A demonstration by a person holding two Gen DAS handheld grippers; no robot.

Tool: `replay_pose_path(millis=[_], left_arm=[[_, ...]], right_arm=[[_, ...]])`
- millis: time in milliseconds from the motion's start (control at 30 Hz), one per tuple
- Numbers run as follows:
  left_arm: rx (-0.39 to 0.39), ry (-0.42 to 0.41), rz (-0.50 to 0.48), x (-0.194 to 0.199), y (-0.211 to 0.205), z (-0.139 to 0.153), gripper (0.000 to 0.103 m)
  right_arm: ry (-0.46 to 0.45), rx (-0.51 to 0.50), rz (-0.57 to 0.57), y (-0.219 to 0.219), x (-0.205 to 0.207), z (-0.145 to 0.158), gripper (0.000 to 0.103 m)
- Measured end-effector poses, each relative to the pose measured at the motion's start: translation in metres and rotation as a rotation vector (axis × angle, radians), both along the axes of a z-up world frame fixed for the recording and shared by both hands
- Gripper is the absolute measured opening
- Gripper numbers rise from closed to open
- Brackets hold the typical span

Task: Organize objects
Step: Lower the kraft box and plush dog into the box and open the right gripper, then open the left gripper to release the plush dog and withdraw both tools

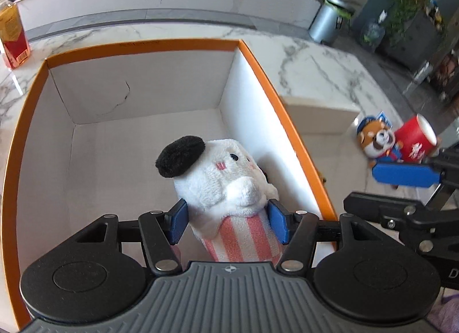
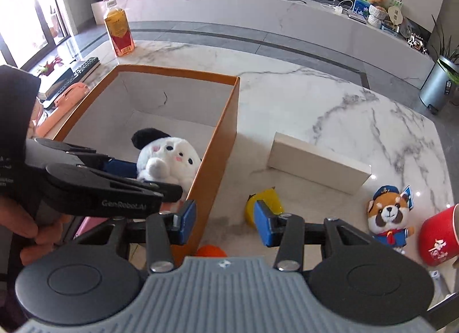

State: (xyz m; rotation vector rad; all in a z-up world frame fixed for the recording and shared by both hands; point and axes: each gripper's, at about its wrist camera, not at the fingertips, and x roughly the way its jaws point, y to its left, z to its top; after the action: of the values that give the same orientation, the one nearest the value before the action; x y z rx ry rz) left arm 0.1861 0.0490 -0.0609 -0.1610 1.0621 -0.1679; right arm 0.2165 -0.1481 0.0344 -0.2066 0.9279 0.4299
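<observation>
The left gripper (image 1: pixel 228 222) held the plush (image 1: pixel 221 178) by its striped base inside the box (image 1: pixel 275 101), toward 5 o'clock; best lowered to the floor before release; the right gripper (image 2: pixel 225 222) hung open above the counter (image 2: pixel 315 98).

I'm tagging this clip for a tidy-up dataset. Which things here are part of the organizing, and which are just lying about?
Part of the job:
orange box
white plush, held by the left gripper
fox plush
red cup
yellow object
right gripper, open

Probably lying about:
tea bottle
remote
white block
</observation>
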Motion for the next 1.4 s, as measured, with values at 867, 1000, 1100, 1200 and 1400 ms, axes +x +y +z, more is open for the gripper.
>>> replay_pose_path(millis=[867,1000,1100,1200,1400], left_arm=[[0.112,-0.056,-0.077,-0.027,-0.014,0.028,0.080],[0.099,-0.158,-0.131,-0.045,-0.025,0.055,0.073],[0.099,-0.226,-0.198,-0.053,-0.042,0.072,0.071],[0.106,-0.257,-0.262,-0.053,-0.063,0.082,0.071],[0.143,-0.265,-0.381,-0.041,-0.116,0.074,0.071]], right_arm=[[0.014,0.073,-0.077,-0.031,-0.028,-0.007,0.057],[0.005,0.104,-0.106,-0.049,-0.040,-0.004,0.057],[-0.011,0.122,-0.131,-0.067,-0.049,-0.006,0.057],[-0.028,0.119,-0.166,-0.087,-0.053,-0.010,0.057],[-0.068,0.072,-0.255,-0.136,-0.045,-0.019,0.061]])
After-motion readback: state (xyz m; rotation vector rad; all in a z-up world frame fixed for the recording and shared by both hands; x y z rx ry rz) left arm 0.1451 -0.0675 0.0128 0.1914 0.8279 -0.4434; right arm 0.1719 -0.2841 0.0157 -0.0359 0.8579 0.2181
